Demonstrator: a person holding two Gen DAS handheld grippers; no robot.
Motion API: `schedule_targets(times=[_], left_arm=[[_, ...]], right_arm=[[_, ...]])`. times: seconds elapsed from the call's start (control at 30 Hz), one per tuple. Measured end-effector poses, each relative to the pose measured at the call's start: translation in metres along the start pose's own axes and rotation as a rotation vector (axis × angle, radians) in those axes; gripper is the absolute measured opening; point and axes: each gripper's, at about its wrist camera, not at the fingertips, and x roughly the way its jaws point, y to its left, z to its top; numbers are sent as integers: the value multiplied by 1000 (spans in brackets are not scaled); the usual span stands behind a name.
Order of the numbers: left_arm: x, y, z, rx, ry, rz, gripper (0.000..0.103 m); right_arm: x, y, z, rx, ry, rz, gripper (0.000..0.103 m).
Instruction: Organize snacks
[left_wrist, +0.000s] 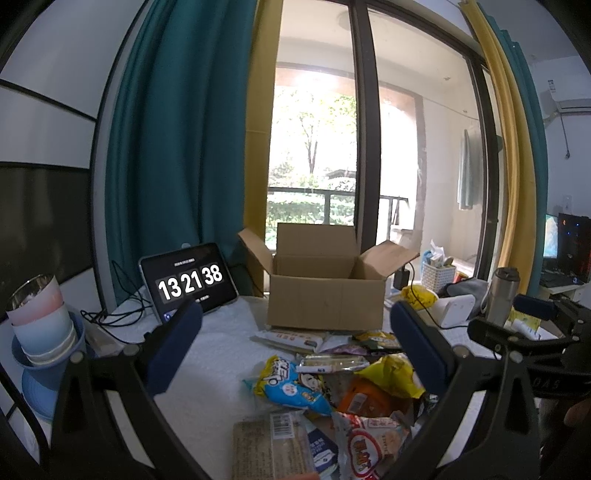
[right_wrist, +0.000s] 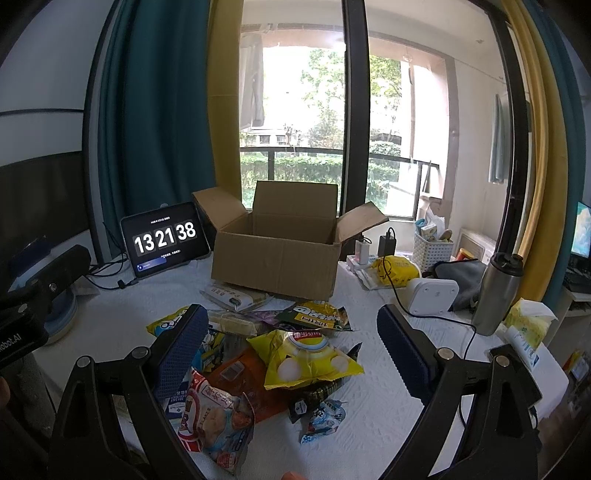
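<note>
Your left gripper (left_wrist: 295, 347) is spread wide, nothing between its blue pads (left_wrist: 177, 343), hovering above the snack pile (left_wrist: 332, 391). Your right gripper (right_wrist: 291, 350) is also spread wide and empty, over the same pile. In the left view the right gripper shows at the far right edge; in the right view the left one shows at the far left edge.

Snacks lie in a loose heap on the white table (right_wrist: 388, 398), in front of the box (right_wrist: 277, 254). The box is open, flaps up, and its inside looks empty from here. One white packet (right_wrist: 231, 297) lies right against the box front. A yellow bag (right_wrist: 306, 358) sits on top of the heap, overlapping an orange packet (right_wrist: 236, 376). A green packet (right_wrist: 317, 314) lies behind it, between bag and box. A red-white packet (right_wrist: 210, 417) is at the near edge, a small blue-white wrapper (right_wrist: 325, 417) near it to the right. A blue-yellow bag (left_wrist: 291, 384) is on the pile's left side.

Tablet (right_wrist: 162, 238) reads 13 21 38, left of the box, propped upright. Steel flask (right_wrist: 498, 291) stands right, a white device (right_wrist: 432, 295) with a cable just beside it. White basket (right_wrist: 432, 251) sits behind. Tissue pack (right_wrist: 524, 328) at the right table edge. Stacked cups (left_wrist: 40, 321) far left.
</note>
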Motion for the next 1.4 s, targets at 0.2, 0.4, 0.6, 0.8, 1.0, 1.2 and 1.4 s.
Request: schedule_targets(times=[0.2,0.4,0.6,0.8,1.0,1.2,1.4], left_arm=[[-1,2,0,-5,1,4,103],[0,1,-3,-7,8,6,103],[8,4,-12,-10,45,13,103],[23,11,-40,5,142,39,103],[40,19,-75,-2,252,58,103],[64,21,-111,-7,390,24,103],[92,24,-145,-46,530,7,103]], right_arm=[[1,2,-1,0,6,-1,95],[2,4,-4,-4,15,-1,95],[12,6,-10,-4,46,6,95],[30,11,-27,-9,114,31,95],[52,23,-53,-24,210,79,95],[77,32,-81,-14,332,148,95],[100,42,-100,25,422,237,95]])
